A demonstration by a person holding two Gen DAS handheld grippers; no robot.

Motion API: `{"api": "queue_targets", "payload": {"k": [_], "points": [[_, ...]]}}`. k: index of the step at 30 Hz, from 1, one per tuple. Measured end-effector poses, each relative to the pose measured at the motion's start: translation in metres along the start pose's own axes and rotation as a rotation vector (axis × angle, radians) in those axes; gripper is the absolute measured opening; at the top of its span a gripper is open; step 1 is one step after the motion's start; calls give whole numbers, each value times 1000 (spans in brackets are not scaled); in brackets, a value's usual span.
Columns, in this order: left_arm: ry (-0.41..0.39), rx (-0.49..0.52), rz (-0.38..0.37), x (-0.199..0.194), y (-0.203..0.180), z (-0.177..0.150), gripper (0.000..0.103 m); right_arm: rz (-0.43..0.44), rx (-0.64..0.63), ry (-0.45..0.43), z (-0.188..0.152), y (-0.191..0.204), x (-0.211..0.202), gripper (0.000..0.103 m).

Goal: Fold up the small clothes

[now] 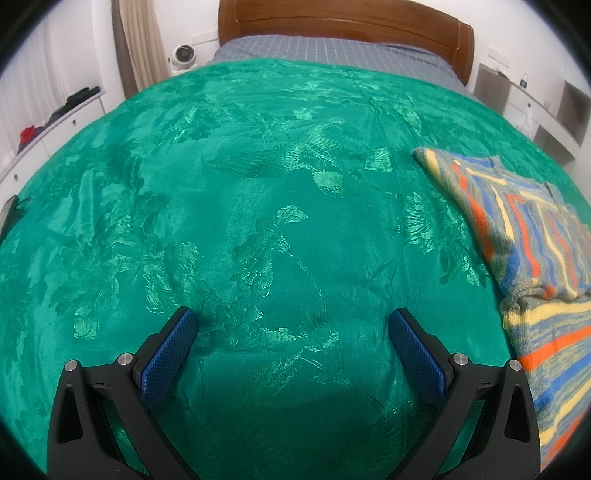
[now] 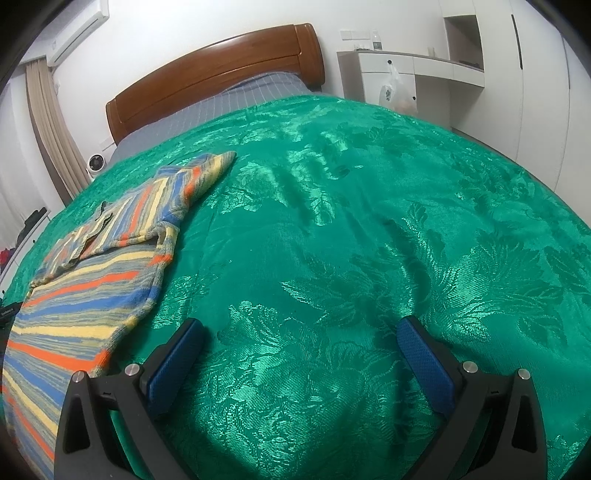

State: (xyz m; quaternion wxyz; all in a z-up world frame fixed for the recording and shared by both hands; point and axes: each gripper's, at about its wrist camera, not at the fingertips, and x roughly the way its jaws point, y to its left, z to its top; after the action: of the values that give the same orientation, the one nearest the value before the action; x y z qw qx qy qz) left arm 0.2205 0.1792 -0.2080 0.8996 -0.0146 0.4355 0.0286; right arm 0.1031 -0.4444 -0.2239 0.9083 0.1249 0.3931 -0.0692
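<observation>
We face a wide bed [image 1: 258, 184] under a green cover [image 2: 369, 258] woven with a shiny leaf pattern; it lies mostly smooth, with a few soft creases. At the far end a strip of grey checked sheet [image 1: 332, 51] shows below a brown wooden headboard [image 1: 343, 22]. White walls surround it, with a beige curtain [image 1: 140, 40] and a small white fan [image 1: 181, 55] in the far left corner, white drawers [image 1: 55, 125] along the left, and white cupboards [image 2: 517, 92] on the right with a plastic bag [image 2: 395, 92] hanging from them.

The one garment is a small striped sweater [image 2: 85, 295] in blue, orange, yellow and grey. It lies flat on the cover between our two tools, at the right edge of the left view and the left side of the right view, one sleeve [image 2: 199, 173] angled toward the headboard.

Our left claw [image 1: 293, 325] and right claw [image 2: 301, 336] each hover over bare cover, fingers spread wide, gripping nothing, neither touching the sweater.

We judge folding is not yet begun. The next move calls for bringing both claws inward to pinch a sleeve or side edge and carry it across the body.
</observation>
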Motion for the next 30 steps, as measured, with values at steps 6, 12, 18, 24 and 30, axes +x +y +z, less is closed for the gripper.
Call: {"api": "queue_targets", "payload": {"k": [6,12,18,24,30], "points": [[0,-10,17,0,-2,1,103,6,2,-3,-1,-1,-1,103],[-15,-20,-4,2,1,-2,103,16,7,-7,-1,-3,-2,103],[-33,-9,12,2,-2,-4,103,26,11,-12,0,-5,-1,103],[-48,-16,1,2,0,-6,103,26,11,-13,0,-5,-1,103],[-53,-16,2,2,0,-7,103,25,11,-13,0,-5,-1,103]]}}
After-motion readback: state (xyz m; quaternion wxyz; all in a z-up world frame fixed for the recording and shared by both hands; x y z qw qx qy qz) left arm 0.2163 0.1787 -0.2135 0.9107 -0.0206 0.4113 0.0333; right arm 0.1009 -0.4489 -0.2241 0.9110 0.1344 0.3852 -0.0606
